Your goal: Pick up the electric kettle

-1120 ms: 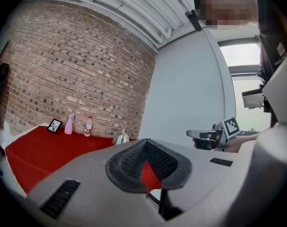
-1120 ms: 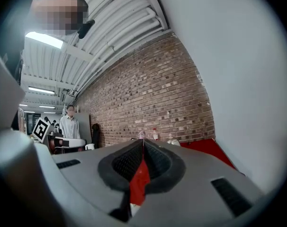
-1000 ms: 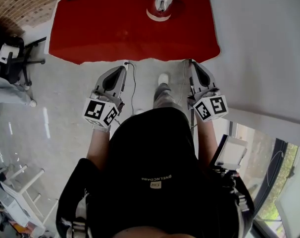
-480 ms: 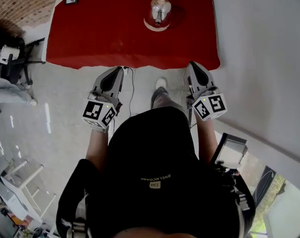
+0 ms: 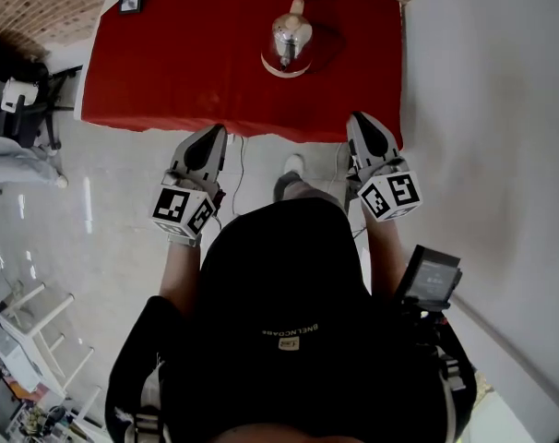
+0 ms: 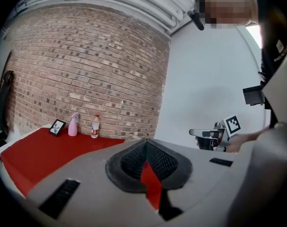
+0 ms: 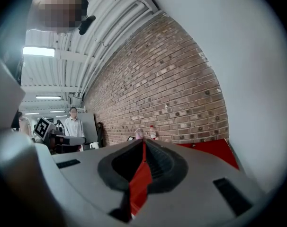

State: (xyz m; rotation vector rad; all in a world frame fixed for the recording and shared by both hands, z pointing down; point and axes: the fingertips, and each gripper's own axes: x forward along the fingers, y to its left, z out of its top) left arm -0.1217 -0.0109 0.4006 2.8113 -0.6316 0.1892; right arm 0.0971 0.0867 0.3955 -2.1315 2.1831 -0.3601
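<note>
Evidently beyond reach, the electric kettle (image 5: 287, 37) sits on its base (image 5: 281, 66) near the table's (image 5: 169, 72) far edge, right of centre. Left gripper (image 5: 220, 133) and right gripper (image 5: 356, 121) hang at the near edge, fingers clenched on nothing. Rigid, slick, possibly water-heavy: its handle seems safest.

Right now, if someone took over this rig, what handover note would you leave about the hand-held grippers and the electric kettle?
Left hand-held gripper: shut, empty, at the near edge of the red-clothed table.
Right hand-held gripper: shut, empty, at the same edge.
Shiny metal electric kettle: upright on its round pale base, toward the table's far side, untouched and clear of both grippers.
Done: nothing gripped yet.
Left: open a gripper, reach across, close on the kettle, lift it off the base.
</note>
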